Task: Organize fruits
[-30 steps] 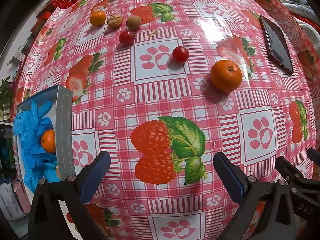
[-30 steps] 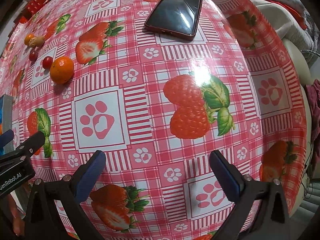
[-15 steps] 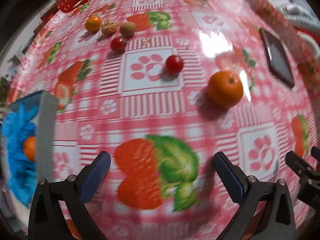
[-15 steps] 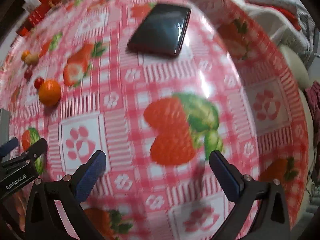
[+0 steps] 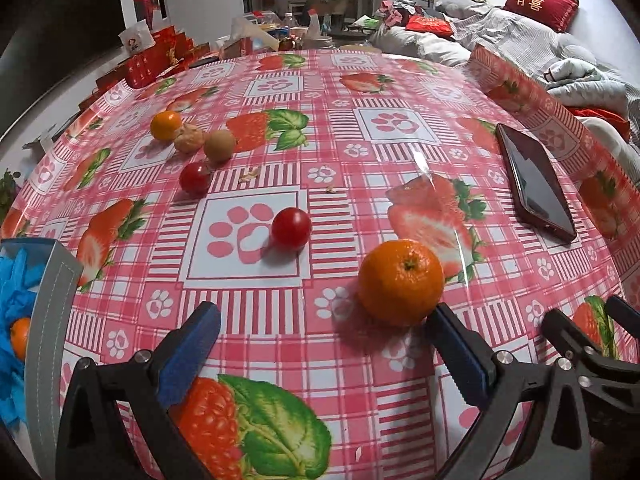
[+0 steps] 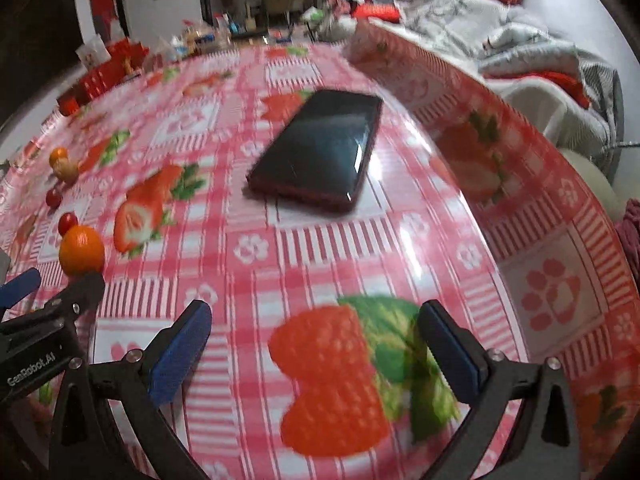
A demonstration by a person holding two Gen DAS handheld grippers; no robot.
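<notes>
One small orange [image 5: 20, 338] half-hidden in box [image 5: 50, 304]

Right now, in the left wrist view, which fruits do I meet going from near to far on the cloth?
Large orange → near cherry tomato → far cherry tomato → brown round fruit → walnut → small orange.

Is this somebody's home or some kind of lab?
Most likely a lived-in home. The round table wears a glossy pink strawberry-print tablecloth, a grey sofa heaped with rumpled blankets stands behind it with a red embroidered cushion, and a black smartphone lies among loose fruit.
</notes>
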